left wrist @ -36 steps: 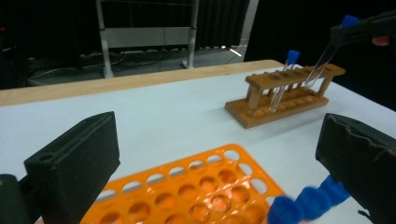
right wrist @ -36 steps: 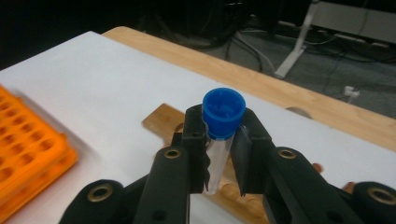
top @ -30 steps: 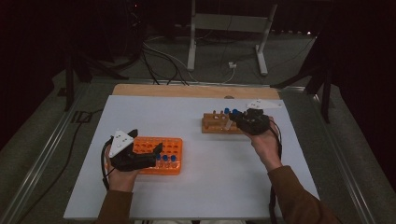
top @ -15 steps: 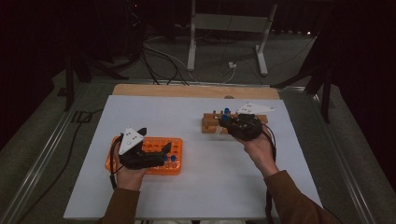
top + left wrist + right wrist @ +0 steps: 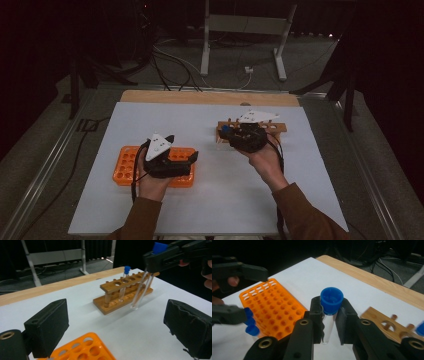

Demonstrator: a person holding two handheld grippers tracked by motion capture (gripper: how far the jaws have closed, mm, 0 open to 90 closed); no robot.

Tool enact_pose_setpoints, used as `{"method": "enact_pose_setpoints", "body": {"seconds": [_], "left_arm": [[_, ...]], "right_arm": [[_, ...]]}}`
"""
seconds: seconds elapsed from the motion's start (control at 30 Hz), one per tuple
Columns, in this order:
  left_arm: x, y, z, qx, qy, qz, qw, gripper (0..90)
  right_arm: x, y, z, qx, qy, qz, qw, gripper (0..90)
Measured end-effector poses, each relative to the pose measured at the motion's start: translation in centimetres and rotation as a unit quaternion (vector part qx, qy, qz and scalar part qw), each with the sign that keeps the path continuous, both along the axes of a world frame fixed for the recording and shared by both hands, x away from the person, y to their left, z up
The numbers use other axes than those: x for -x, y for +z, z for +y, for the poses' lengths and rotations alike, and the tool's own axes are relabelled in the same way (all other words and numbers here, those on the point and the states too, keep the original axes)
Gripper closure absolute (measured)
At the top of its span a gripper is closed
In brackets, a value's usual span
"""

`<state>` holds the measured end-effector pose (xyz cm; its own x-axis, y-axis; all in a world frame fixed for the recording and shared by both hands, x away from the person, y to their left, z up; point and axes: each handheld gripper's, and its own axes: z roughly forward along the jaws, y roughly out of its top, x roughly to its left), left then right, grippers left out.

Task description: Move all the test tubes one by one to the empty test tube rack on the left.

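Observation:
My right gripper is shut on a clear test tube with a blue cap, held upright in the air. In the left gripper view that tube hangs just in front of the wooden rack, which holds one blue-capped tube. In the high view the right gripper is at the wooden rack's left end. My left gripper is open over the right part of the orange rack, its pads wide apart with nothing between them.
The orange rack has many empty holes and a few blue-capped tubes at its near side. A white sheet covers the table, with a wooden strip along the far edge. Cables and a stand lie on the floor beyond.
The right gripper has moved left along the wooden rack with the tube in it. The left gripper has shifted right over the orange rack.

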<state>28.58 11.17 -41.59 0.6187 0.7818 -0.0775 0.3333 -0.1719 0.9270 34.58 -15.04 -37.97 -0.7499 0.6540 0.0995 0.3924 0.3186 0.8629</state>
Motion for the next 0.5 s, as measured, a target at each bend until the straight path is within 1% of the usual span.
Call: {"method": "enact_pose_setpoints", "body": {"seconds": [0.1,0.3,0.37,0.4,0.5], "left_arm": [[-0.2,0.2,-0.4,-0.005,-0.004,-0.001,1.0,8.1],[-0.4,0.4,-1.2,-0.004,-0.008,-0.002,1.0,12.7],[-0.5,0.5,-1.4,-0.008,-0.01,-0.002,0.9999,17.0],[-0.6,0.5,-1.6,-0.014,-0.011,-0.002,0.9998,17.8],[-0.6,0.5,-1.8,-0.016,-0.015,-0.003,0.9997,30.2]], "right_arm": [[0.1,0.3,0.8,-0.003,0.01,0.003,0.9999,77.0],[0.7,0.8,2.6,-0.004,0.031,0.003,0.9995,77.0],[0.8,0.8,3.2,-0.003,0.036,0.005,0.9993,77.0],[0.8,0.9,3.3,-0.003,0.038,0.005,0.9993,77.0],[1.0,1.0,4.0,-0.007,0.045,0.008,0.9989,77.0]]}}
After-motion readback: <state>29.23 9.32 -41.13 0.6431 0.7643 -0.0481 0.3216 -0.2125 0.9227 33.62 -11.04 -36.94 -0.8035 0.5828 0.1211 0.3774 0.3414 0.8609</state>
